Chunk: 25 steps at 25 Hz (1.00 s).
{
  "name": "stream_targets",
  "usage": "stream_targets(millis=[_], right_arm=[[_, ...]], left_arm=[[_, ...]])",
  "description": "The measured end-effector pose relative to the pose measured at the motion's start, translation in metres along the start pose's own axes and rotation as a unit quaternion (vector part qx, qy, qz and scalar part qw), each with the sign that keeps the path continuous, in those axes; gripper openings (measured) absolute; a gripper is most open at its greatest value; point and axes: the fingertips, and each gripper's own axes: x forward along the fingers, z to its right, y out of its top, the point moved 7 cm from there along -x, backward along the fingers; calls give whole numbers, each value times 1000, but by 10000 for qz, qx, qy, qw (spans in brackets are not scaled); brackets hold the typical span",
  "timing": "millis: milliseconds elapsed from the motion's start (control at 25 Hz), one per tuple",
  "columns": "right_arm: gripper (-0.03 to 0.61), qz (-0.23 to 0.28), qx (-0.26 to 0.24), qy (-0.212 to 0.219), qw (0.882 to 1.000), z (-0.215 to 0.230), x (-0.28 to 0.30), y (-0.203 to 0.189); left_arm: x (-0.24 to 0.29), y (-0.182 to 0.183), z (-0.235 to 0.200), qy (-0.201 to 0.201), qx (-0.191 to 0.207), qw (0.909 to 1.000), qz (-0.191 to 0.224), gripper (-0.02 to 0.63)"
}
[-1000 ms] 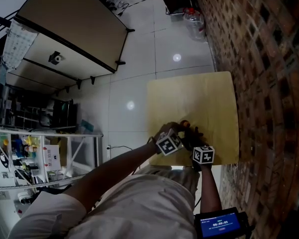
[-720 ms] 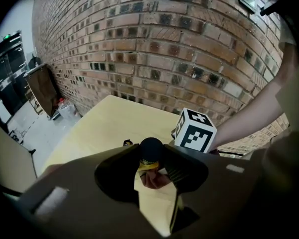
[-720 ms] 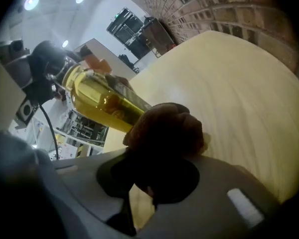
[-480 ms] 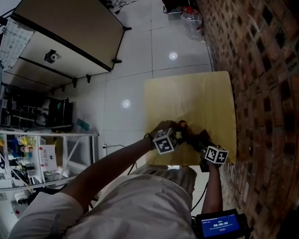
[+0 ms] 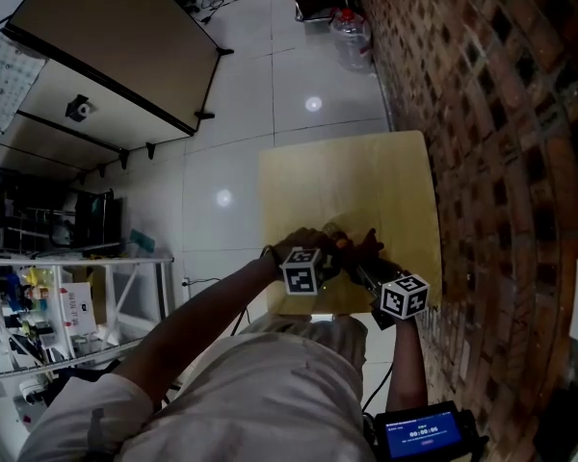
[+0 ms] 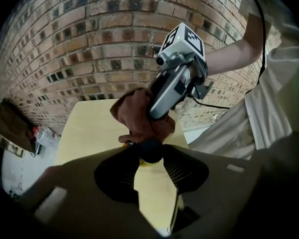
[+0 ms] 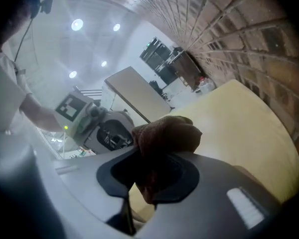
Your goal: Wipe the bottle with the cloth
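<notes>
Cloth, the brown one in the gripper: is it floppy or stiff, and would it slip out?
Probably floppy: the cloth bunches into soft, rounded folds where the right gripper pinches it. Its fuzzy-looking surface likely grips well, so it shouldn't slip out easily.

Your head view looks steeply down from high above the near edge of the table (image 5: pixel 347 176); the left gripper view, low there, faces across it to the brick wall (image 6: pixel 89 34); the right gripper view looks along the table; both share the cloth (image 6: pixel 139 116).
</notes>
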Motion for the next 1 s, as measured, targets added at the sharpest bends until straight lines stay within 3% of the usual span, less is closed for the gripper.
stream_targets(millis=[120, 240, 360, 480, 640, 840, 1000], right_arm=[[71, -143, 301, -81, 9994, 9, 28, -17], [70, 57, 835, -82, 9965, 21, 41, -29], [69, 131, 934, -182, 9954, 31, 46, -29], [67, -147, 943, -404, 9946, 47, 56, -35], [66, -826, 715, -873, 9902, 68, 71, -47], [67, -1648, 175, -1635, 9725, 87, 91, -65], [69, -1876, -142, -1761, 9662, 80, 94, -81]], left_arm=[[1, -1, -1, 75, -74, 9998, 140, 167], [0, -4, 0, 142, -199, 9994, 231, 167], [-2, -5, -2, 193, -289, 9990, 285, 169], [-1, -5, -2, 179, -331, 9988, 316, 169], [2, 0, -1, 237, -461, 9982, 285, 170], [6, 10, -3, 508, -845, 9946, 330, 170], [8, 14, 1, 667, -810, 9942, 225, 172]])
